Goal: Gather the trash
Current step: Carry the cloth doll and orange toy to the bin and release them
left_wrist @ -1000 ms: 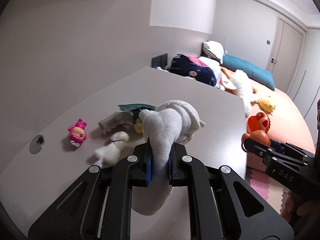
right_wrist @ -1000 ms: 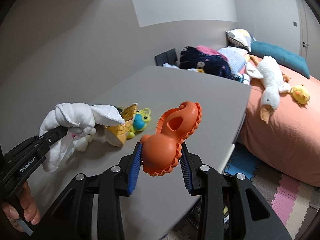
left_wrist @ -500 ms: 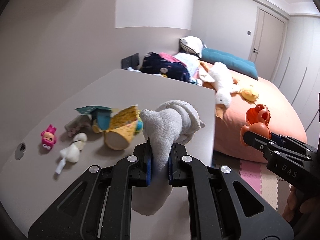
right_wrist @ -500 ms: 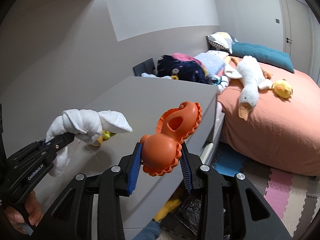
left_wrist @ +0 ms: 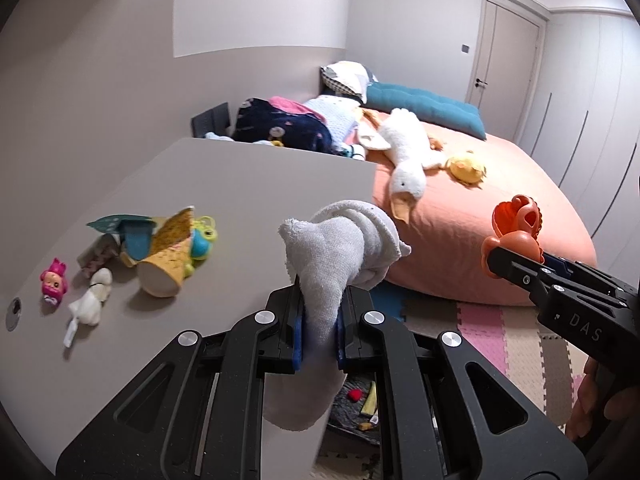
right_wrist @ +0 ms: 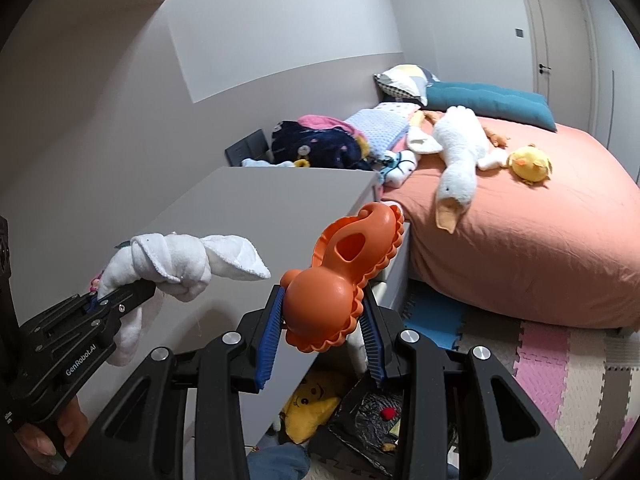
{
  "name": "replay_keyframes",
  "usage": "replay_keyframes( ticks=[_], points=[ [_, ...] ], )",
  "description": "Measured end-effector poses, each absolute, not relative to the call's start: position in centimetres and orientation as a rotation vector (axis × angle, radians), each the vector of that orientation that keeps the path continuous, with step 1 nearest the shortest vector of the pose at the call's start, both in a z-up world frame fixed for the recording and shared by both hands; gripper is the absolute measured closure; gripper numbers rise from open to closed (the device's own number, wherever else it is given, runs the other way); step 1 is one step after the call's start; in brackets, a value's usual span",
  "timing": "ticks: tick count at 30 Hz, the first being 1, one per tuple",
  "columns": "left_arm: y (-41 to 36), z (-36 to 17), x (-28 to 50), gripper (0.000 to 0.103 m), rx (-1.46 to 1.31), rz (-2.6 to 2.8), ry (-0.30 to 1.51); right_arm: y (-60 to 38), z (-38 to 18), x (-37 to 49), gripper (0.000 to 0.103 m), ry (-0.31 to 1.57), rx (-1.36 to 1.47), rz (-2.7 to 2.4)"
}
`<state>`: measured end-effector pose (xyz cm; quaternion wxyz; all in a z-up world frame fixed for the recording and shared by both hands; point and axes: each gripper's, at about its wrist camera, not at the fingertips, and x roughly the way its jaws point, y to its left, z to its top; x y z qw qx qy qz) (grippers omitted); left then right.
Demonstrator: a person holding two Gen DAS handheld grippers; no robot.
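Both tongs grip: left (left_wrist: 318, 334) knotted cloth (left_wrist: 340, 252), right (right_wrist: 322, 330) orange toy (right_wrist: 340, 276).

White rag (left_wrist: 340, 248) nubby terry cloth; orange toy (right_wrist: 340, 276) smooth matt plastic.

Pale grey walls (left_wrist: 100, 80) are filling the upper left of the frame. A closed door (left_wrist: 506, 56) is standing at upper right. A bed with a salmon cover (left_wrist: 500, 208) is lying at right, above pink and beige foam floor mats (left_wrist: 516, 344). A grey tabletop (left_wrist: 248, 200) is occupying the centre left.
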<state>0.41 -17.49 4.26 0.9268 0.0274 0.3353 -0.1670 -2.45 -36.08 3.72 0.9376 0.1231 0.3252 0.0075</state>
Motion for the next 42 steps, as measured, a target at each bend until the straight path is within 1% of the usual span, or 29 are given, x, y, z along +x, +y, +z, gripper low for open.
replay_keyframes(
  ticks=[27, 42],
  points=[
    [-28.8, 1.6, 0.3, 0.092, 0.173, -0.546, 0.759, -45.7, 2.2, -5.9, 0.064, 0.657, 0.349, -0.179],
    [-31.3, -0.7, 1.6, 0.092, 0.22, -0.603, 0.83, -48.1, 0.9, -5.7, 0.064, 0.687, 0.377, -0.234]
  ],
)
